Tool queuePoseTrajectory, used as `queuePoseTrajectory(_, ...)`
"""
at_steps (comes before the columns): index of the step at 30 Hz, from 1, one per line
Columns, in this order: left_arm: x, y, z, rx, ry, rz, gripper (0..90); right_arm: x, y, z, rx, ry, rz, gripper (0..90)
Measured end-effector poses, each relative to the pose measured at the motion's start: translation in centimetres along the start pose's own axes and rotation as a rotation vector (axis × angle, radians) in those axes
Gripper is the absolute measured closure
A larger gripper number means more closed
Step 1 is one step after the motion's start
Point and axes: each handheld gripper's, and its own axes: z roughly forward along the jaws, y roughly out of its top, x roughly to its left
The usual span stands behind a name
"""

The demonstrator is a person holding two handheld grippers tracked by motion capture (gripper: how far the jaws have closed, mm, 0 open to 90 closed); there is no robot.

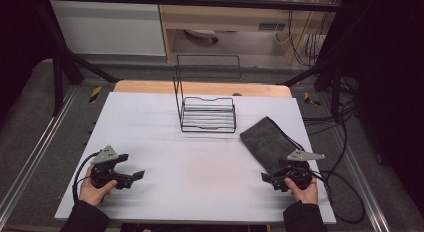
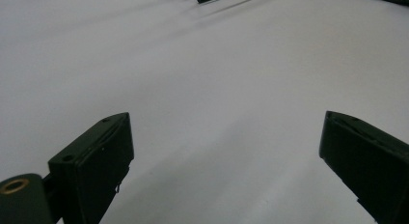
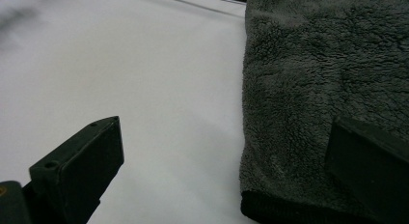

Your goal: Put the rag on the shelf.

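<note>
Table: white flat table top (image 1: 165,142) fills the middle of the high view, with grey floor around it and a wooden edge at the back.
Rack: black wire rack (image 1: 207,113) stands at the upper middle of the table, well apart from both hands.
Cloth: dark grey fluffy folded cloth (image 1: 267,142) lies flat at the right middle of the high view. Its long side runs slanted, from the upper left near the rack down to the lower right.
Right gripper: right gripper (image 1: 276,181) sits at the lower right of the high view, at the cloth's near end. In the right gripper view its jaws stand wide apart and hold nothing. One jaw is over the bare table and the other is over the cloth (image 3: 328,79), so the cloth's left edge runs between them.
Left gripper: left gripper (image 1: 131,178) sits at the lower left of the high view. Its jaws are wide apart too, with bare table (image 2: 207,89) between them, and it holds nothing.
Which hand is nearer: the right one, by a lot. The cloth lies well apart from the left gripper, across the table.
Next move, as a guess: the right gripper likely needs to drop a little and pinch the cloth's near edge.
</note>
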Motion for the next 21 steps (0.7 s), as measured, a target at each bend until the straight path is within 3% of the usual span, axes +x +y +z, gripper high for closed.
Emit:
queuePoseTrajectory(10, 0.06, -0.13, 0.04, 0.004, 0.002, -0.01, 5.6, -0.06, 0.13, -0.08, 0.006, -0.027, 0.003, 1.7)
queuePoseTrajectory(15, 0.07, -0.16, 0.02, 0.005, 0.003, -0.006, 5.9, 0.07, 0.53, 0.18, 0.046, -0.087, -0.01, 4.9)
queuePoseTrajectory(21, 0.26, -0.31, -0.04, 0.001, 0.004, -0.016, 6.1, 0.33, 0.56, 0.82, 0.095, -0.152, -0.062, 20.0)
